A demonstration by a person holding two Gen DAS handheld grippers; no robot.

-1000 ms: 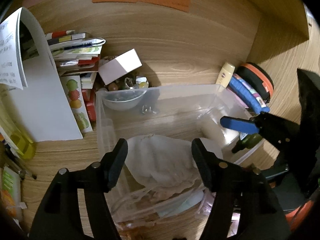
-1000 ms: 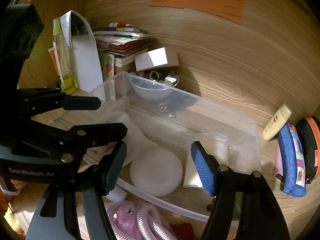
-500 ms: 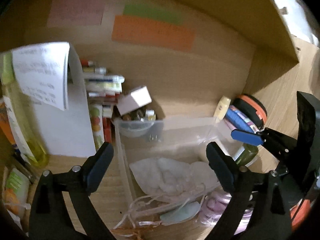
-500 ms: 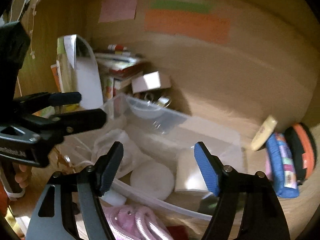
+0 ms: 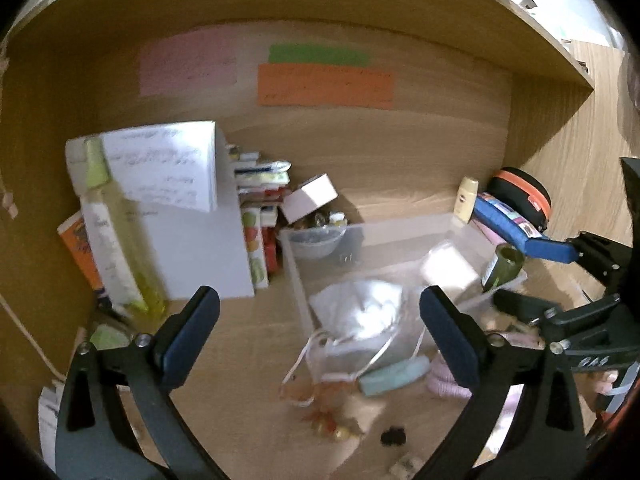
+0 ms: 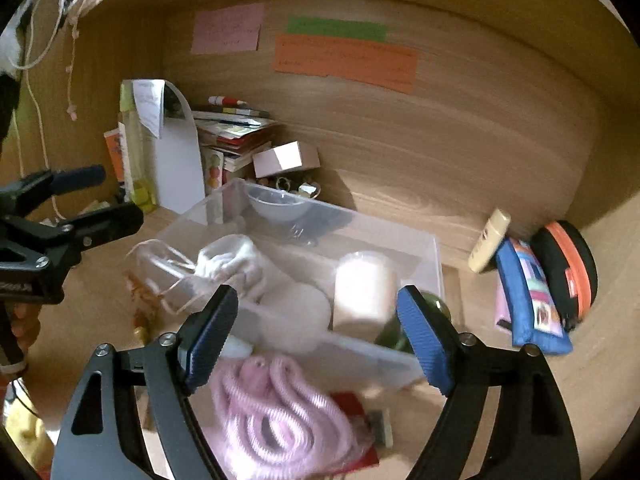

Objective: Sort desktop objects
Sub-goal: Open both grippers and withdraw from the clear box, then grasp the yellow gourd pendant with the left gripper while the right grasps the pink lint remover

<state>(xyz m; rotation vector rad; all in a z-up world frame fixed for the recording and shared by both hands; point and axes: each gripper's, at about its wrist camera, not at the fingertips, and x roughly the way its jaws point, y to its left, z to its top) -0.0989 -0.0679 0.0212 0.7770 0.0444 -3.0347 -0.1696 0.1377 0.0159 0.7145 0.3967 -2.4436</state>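
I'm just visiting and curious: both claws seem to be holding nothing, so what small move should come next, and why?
Probably lower the open right claw onto the pink coiled cord. It lies loose on the desk just outside the clear bin, directly beneath that claw, while the left claw hangs open farther back.

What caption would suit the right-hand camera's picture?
Open right gripper hovering over a clear plastic bin of white cloth and rolls, pink rope in front.
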